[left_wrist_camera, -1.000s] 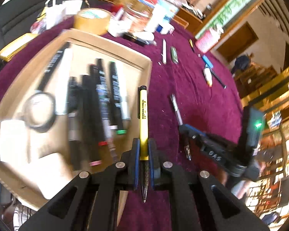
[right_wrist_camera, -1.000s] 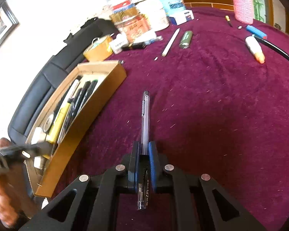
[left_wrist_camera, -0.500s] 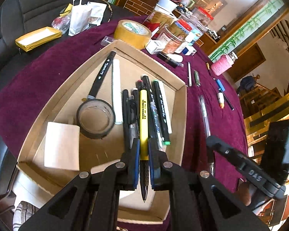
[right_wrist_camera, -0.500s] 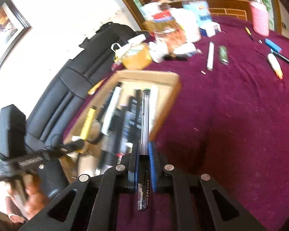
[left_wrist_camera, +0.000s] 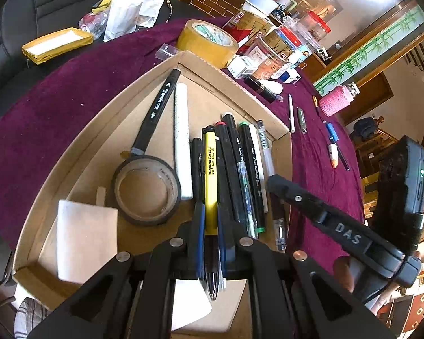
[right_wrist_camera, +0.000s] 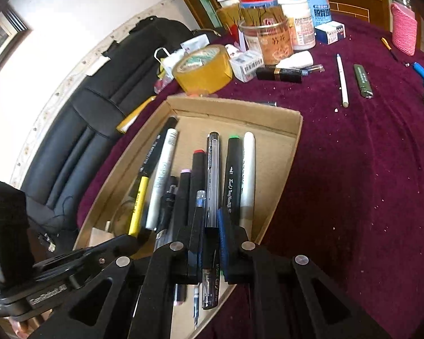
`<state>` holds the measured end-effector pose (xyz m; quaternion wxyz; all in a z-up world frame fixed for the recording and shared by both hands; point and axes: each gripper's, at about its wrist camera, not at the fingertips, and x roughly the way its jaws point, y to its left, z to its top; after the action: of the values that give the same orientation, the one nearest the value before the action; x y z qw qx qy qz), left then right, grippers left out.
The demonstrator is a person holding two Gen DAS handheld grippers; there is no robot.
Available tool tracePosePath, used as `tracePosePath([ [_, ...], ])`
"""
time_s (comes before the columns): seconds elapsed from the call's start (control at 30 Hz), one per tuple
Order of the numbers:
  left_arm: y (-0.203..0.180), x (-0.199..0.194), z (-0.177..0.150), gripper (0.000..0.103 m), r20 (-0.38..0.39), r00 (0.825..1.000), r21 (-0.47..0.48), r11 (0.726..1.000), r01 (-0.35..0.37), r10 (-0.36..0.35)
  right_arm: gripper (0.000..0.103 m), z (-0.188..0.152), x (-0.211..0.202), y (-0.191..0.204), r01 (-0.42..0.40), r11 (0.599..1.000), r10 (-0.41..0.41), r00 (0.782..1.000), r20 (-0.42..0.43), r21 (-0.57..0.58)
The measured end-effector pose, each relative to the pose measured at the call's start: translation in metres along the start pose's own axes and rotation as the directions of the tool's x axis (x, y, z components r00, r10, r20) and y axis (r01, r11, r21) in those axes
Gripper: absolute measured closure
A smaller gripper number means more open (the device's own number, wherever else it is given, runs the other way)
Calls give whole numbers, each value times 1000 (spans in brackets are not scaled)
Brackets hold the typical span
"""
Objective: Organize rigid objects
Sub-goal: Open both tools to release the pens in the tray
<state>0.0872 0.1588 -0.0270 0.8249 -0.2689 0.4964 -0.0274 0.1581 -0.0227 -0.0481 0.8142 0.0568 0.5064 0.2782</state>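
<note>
Left wrist view: left tool [left_wrist_camera: 210,226] closed tight on a yellow pen [left_wrist_camera: 210,169], pen pointing to 12 o'clock, tip end sticking out behind the fingers. Pen sits over the cardboard box [left_wrist_camera: 104,130], above a row of black markers [left_wrist_camera: 234,169] lying side by side w/ a white marker [left_wrist_camera: 182,141] at 11 o'clock of the pen. Black tape ring [left_wrist_camera: 147,189] at 9 o'clock of the tool, a white card [left_wrist_camera: 84,237] at 8 o'clock of the ring. Right tool's body enters from 3 o'clock, its nose over the box's right wall; a clear pen [left_wrist_camera: 265,147] runs out from under it. Big tan tape roll [left_wrist_camera: 207,42] beyond the box at 12 o'clock, on the purple bench [left_wrist_camera: 319,152].

Right wrist view: right tool [right_wrist_camera: 210,226] clamped on the clear pen [right_wrist_camera: 212,175], pen pointing to 12 o'clock over the box [right_wrist_camera: 291,141] interior, above the markers. Green-capped black marker [right_wrist_camera: 233,175] and a white marker [right_wrist_camera: 247,169] just at 3 o'clock of it. Yellow pen [right_wrist_camera: 138,203] visible at 9 o'clock, w/ left tool's body at 8 o'clock. Loose on the bench [right_wrist_camera: 367,183] at 1–2 o'clock: a white pencil [right_wrist_camera: 342,79], a green lighter [right_wrist_camera: 363,80].
</note>
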Motion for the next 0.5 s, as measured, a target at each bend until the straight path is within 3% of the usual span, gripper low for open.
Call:
tracePosePath([
  [0.5, 4, 20, 8, 95, -19, 999, -4, 999, -38, 38, 93, 5, 23, -1, 57, 998, -57, 998, -21, -6],
])
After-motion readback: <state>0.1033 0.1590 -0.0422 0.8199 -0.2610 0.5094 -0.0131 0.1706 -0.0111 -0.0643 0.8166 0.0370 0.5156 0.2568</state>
